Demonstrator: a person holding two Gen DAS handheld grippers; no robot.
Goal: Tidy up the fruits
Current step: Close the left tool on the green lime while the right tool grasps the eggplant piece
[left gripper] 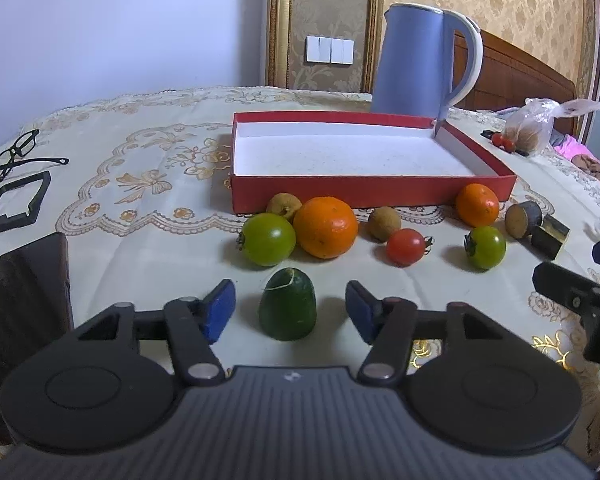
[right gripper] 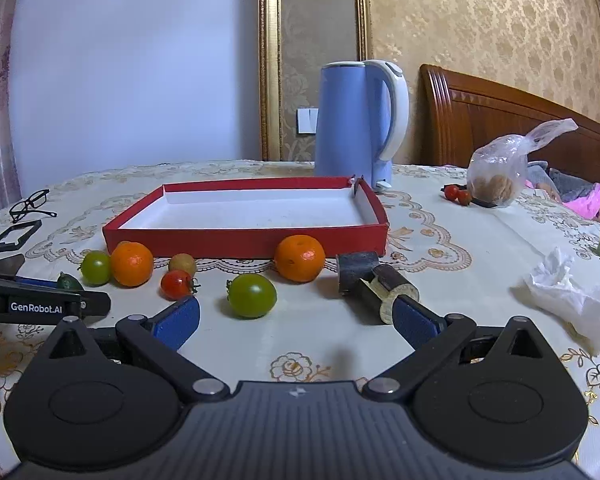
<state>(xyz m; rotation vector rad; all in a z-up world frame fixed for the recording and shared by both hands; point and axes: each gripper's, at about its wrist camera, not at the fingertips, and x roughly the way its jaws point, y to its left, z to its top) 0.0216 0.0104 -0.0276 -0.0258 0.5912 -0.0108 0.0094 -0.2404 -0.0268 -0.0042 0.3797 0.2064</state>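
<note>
— What sort of place is shown?

— A home, most likely a bedroom. A carved wooden headboard (right gripper: 512, 112) is seen against gold-patterned wallpaper (right gripper: 480, 20), with pink bedding (right gripper: 588, 200) beside it.

— What else marks it as lived-in?

— The table is covered by an embroidered lace tablecloth (left gripper: 148, 168). A blue electric kettle (right gripper: 352, 120), a pair of glasses (left gripper: 16, 154), a knotted plastic bag (right gripper: 500, 176) and a crumpled tissue (right gripper: 568, 296) are left on it.

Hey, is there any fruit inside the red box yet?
No, the red box shows only its bare white floor, and the oranges and tomatoes lie in front of it.
</note>
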